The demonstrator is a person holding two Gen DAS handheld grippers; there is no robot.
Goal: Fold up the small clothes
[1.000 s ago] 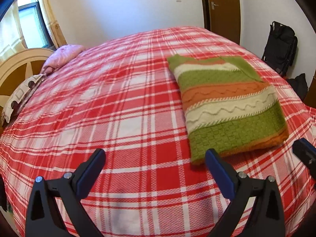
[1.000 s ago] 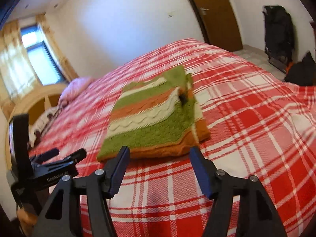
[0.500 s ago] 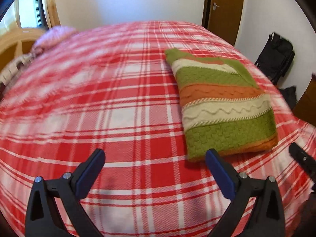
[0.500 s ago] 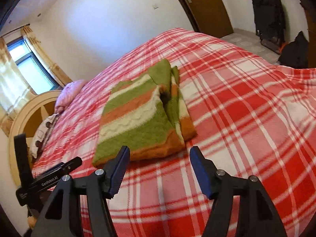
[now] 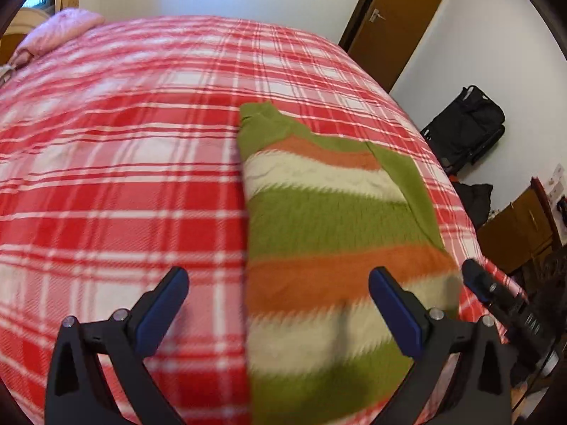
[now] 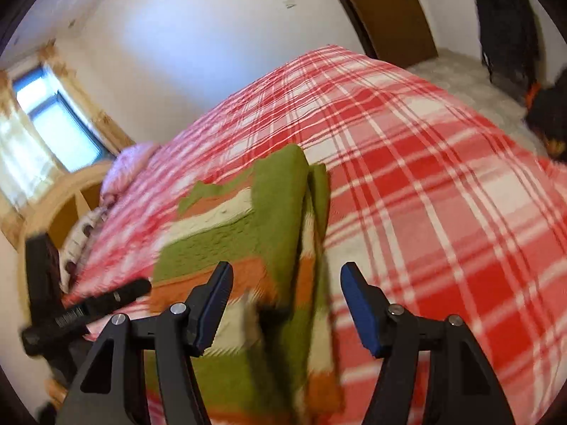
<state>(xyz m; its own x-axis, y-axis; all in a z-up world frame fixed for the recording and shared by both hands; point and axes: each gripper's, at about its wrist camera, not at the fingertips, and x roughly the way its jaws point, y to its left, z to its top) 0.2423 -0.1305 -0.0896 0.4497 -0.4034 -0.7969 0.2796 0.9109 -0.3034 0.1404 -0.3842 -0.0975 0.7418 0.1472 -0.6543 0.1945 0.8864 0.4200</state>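
A folded knit sweater point(image 5: 329, 219) with green, orange and cream stripes lies on the red plaid bed cover point(image 5: 117, 177). My left gripper point(image 5: 278, 304) is open over the sweater's near end, with the garment's left edge between its blue fingers point(image 5: 163, 308). In the right wrist view the sweater point(image 6: 230, 237) shows a folded-over sleeve along its right side. My right gripper point(image 6: 288, 304) is open above that right edge. Neither gripper's pads press on the cloth. Each gripper shows in the other's view: the right gripper point(image 5: 496, 297) and the left gripper point(image 6: 92, 304).
A pink pillow point(image 5: 60, 28) and a wooden headboard point(image 6: 60, 202) are at the bed's far left. A brown door point(image 5: 393, 21), a black bag point(image 5: 464, 124) and a wooden cabinet point(image 5: 521, 226) stand beyond the bed's right edge. The plaid cover point(image 6: 443, 194) stretches to the sweater's right.
Both grippers have moved forward from in front of the sweater to over its near end. The left gripper also swung right. The sweater lies as before, and both stay open.
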